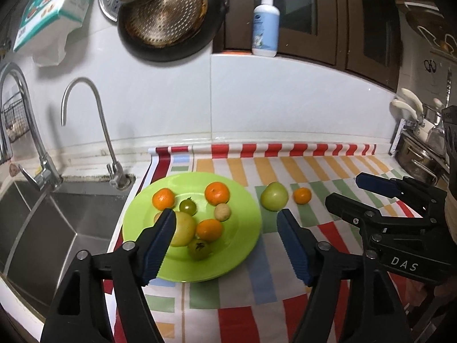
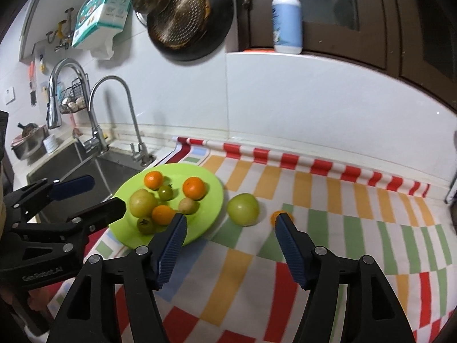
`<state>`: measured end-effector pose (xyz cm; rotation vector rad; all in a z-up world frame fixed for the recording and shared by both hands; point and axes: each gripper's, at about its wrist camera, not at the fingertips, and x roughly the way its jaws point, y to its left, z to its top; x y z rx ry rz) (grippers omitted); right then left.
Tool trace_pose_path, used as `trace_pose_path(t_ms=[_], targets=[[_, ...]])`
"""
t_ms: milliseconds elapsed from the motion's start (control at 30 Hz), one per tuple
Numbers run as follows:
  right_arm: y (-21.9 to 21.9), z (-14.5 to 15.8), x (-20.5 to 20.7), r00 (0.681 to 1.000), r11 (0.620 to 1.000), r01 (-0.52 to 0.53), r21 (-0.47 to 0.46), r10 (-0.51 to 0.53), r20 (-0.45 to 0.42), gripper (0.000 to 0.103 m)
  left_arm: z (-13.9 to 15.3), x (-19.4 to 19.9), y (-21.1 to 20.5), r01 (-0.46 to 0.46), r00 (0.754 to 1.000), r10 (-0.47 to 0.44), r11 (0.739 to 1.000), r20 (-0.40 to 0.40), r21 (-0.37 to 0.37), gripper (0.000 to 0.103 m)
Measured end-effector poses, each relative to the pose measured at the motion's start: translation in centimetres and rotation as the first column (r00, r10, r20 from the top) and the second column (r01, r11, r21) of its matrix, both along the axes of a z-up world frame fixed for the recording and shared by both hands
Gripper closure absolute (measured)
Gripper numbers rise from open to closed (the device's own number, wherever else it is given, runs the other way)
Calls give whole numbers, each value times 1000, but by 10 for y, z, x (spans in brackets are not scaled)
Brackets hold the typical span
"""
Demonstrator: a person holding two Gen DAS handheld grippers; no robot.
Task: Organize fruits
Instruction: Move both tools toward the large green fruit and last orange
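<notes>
Holding seven fruits: green plate [image 1: 242, 245]; off it at 3 o'clock, green tomato [image 1: 273, 195], then small orange [image 1: 302, 195]; left gripper [image 1: 225, 228] and right gripper [image 2: 230, 227] both apart, empty

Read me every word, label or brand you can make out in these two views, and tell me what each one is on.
"DAS": white letters on the right gripper body.
"GenRobot.AI": on the left gripper body, somewhat blurred.
Pump bottle label: too blurred.
Wall-hung printed package: too small.
</notes>
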<state>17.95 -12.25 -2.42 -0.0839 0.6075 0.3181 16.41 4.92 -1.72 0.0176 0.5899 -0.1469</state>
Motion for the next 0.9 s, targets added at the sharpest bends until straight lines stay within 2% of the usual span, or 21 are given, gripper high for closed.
trace_pose_path(t_ms=[233, 467, 667, 900], targets=[[-18, 8, -7, 999, 999, 27, -28, -26, 47, 32, 9, -1, -16, -6, 999, 5, 1000, 37, 9, 15], [-40, 7, 3, 998, 999, 50, -15, -50, 47, 30, 9, 9, -32, -9, 999, 7, 999, 48, 33, 14], [-52, 0, 19, 999, 999, 28, -42, -26, 40, 30, 4, 23, -48, 13, 998, -18, 997, 56, 75, 14], [-62, -11, 38, 1000, 999, 7, -53, -6, 19, 30, -6, 42, -60, 47, 998, -51, 995, 41, 92, 14]])
